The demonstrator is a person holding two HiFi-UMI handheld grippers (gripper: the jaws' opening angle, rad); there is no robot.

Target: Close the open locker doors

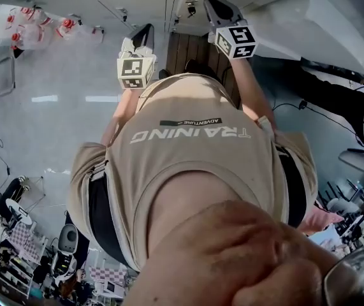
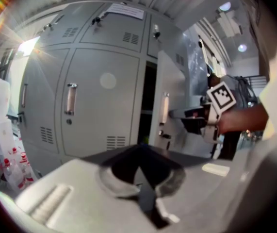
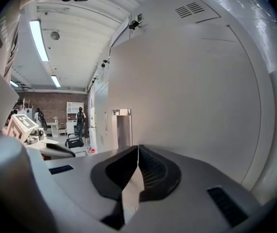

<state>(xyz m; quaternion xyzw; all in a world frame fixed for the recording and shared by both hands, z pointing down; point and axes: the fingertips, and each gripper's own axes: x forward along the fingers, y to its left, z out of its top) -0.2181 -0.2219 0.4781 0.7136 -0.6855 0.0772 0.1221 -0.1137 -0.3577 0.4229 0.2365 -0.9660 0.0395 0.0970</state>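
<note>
Left gripper view: door (image 2: pixel 171 84) seemingly ajar

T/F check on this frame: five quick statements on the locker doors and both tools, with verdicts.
1. A locker door stands open. True.
2. The left tool grips a door handle. False: its jaws are together on nothing, away from the lockers.
3. The right tool faces that open door's panel. True.
4. The right tool's jaws are wide apart. False: they are together, empty.
5. The door left of the dark gap is shut. True.
</note>
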